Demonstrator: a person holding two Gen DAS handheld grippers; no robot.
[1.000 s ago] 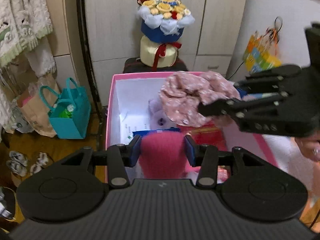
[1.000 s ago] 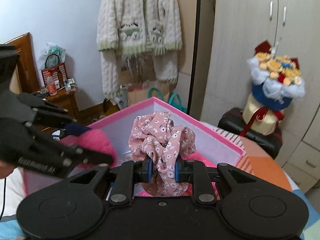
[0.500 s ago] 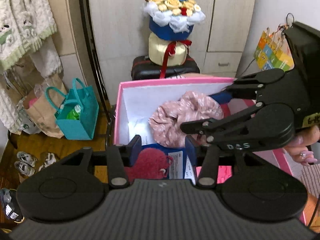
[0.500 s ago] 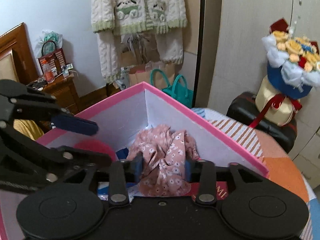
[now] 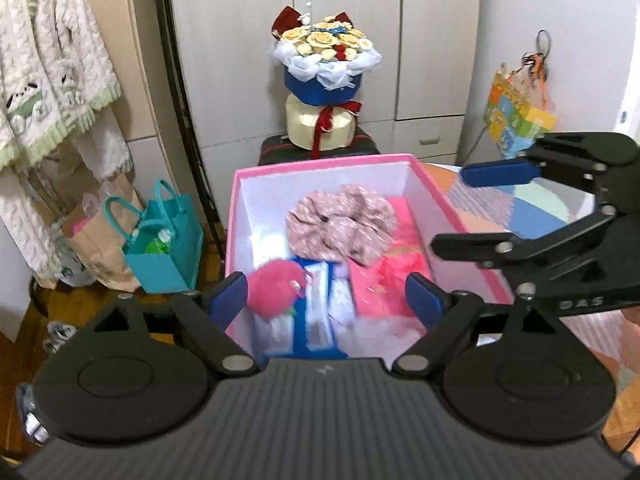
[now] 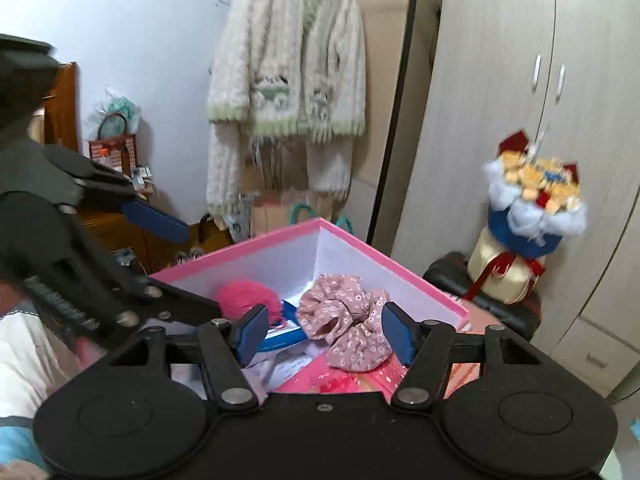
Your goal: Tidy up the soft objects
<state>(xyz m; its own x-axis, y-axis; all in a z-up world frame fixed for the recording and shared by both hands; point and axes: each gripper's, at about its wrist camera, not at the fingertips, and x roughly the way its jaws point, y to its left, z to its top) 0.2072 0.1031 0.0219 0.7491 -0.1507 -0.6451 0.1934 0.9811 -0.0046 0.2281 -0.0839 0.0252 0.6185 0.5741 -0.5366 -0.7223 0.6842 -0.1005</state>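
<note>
Left wrist: scrunchie (image 5: pixel 341 227) inside box (image 5: pixel 436 196).

Scrunchie (image 5: pixel 341 226), pompom (image 5: pixel 275 286) released (into box (image 5: pixel 440 204))

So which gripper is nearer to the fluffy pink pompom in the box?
The left. The left gripper is open just above the fluffy pink pompom, which lies near its left finger. The right gripper is open over the floral scrunchie beside it.

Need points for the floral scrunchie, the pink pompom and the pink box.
Scrunchie (image 5: pixel 340 226), left wrist view, on the middle of its bunched fabric.
Pompom (image 5: pixel 274 286), left wrist view, on the centre of its fluff.
Box (image 6: pixel 276 240), right wrist view, on the pink top rim of its far wall.
</note>
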